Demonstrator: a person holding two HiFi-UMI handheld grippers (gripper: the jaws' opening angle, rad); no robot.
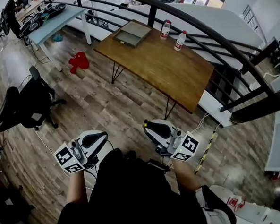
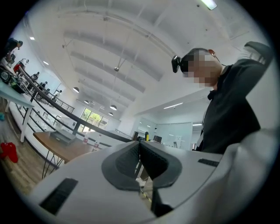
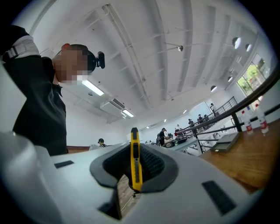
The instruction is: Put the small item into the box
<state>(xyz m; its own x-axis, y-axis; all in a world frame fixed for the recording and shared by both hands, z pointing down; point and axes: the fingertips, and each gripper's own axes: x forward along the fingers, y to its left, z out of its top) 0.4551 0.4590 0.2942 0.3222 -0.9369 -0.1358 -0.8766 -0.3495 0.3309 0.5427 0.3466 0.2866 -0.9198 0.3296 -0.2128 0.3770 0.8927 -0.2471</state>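
Note:
A yellow utility knife [image 3: 135, 162] stands upright between the dark pads of my right gripper [image 3: 134, 151], which is shut on it. In the head view that right gripper [image 1: 154, 128] is held low in front of the person's body, well short of the wooden table [image 1: 170, 73]. An open shallow box [image 1: 131, 33] lies on the table's far left corner, and the right gripper view shows the box [image 3: 225, 141] off to the right. My left gripper [image 1: 99, 139] is also held low over the floor. Its jaws [image 2: 139, 144] are shut with nothing between them.
Two small bottles [image 1: 165, 29] [image 1: 180, 40] stand at the table's far edge beside a curved dark railing [image 1: 220, 43]. A black office chair [image 1: 29, 104] and a red object [image 1: 78, 61] are on the wood floor to the left. A yellow-black post [image 1: 206, 151] stands at the right.

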